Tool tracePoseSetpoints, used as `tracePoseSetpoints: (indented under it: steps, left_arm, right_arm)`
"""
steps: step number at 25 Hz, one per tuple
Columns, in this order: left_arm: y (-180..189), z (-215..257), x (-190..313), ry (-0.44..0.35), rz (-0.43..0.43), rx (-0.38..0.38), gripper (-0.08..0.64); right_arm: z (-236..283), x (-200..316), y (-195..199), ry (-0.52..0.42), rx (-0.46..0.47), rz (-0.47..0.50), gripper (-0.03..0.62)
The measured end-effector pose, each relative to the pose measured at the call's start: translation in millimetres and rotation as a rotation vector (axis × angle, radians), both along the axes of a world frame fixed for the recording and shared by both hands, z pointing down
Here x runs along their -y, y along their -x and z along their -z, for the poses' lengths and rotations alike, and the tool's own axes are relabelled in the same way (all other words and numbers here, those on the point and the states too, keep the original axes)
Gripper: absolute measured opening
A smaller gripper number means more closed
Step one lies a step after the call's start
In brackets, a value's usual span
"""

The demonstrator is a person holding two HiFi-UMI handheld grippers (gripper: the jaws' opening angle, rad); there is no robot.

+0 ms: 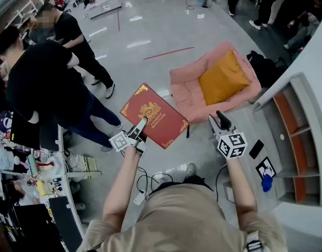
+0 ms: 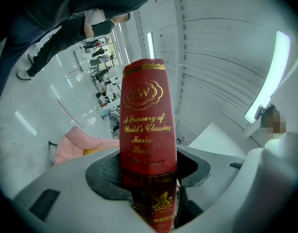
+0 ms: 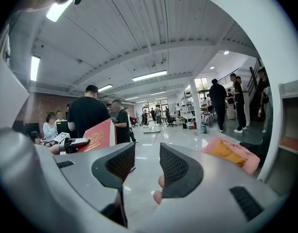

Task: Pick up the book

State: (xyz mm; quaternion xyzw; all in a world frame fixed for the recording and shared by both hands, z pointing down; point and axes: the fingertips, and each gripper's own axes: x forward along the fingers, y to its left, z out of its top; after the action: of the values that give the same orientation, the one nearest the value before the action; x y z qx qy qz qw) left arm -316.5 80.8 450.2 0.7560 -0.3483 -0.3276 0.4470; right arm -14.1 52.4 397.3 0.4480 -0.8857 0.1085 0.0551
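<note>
**A:** Largest item?
**B:** Pink armchair [image 1: 188,92] on the grey floor [image 1: 150,30], with an orange cushion [image 1: 222,77] on its seat.
**A:** The task's item?
**B:** Red book [image 1: 153,115], gilt-stamped cover. It is in the air above the floor, resting on nothing, near the armchair.
**A:** Tongs?
**B:** Left gripper [image 1: 141,124]: jaws drawn narrow, clamped across the book's spine, bearing it alone. Right gripper [image 3: 147,165]: jaws apart, nothing between them, beside the book, not touching it.
**A:** Progress?
**B:** Pick-up judged complete, as the book is clear of every surface. Nothing seems left but holding it.
</note>
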Motion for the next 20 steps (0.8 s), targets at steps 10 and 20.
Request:
tracePoseSetpoints:
  steps: [10,20]
  left_arm:
    - [47.6,-21.4,-86.2,0.015,0.018,0.021,0.264]
    - [34.6,-42.1,-85.8,0.014,0.044,0.268,0.250]
  right_arm:
    - [-9.2,-65.5,35.4,-0.057,-0.057,-0.004,0.166]
    - [-27.7,-64.9,43.1,-0.053,-0.195,-0.028,0.167]
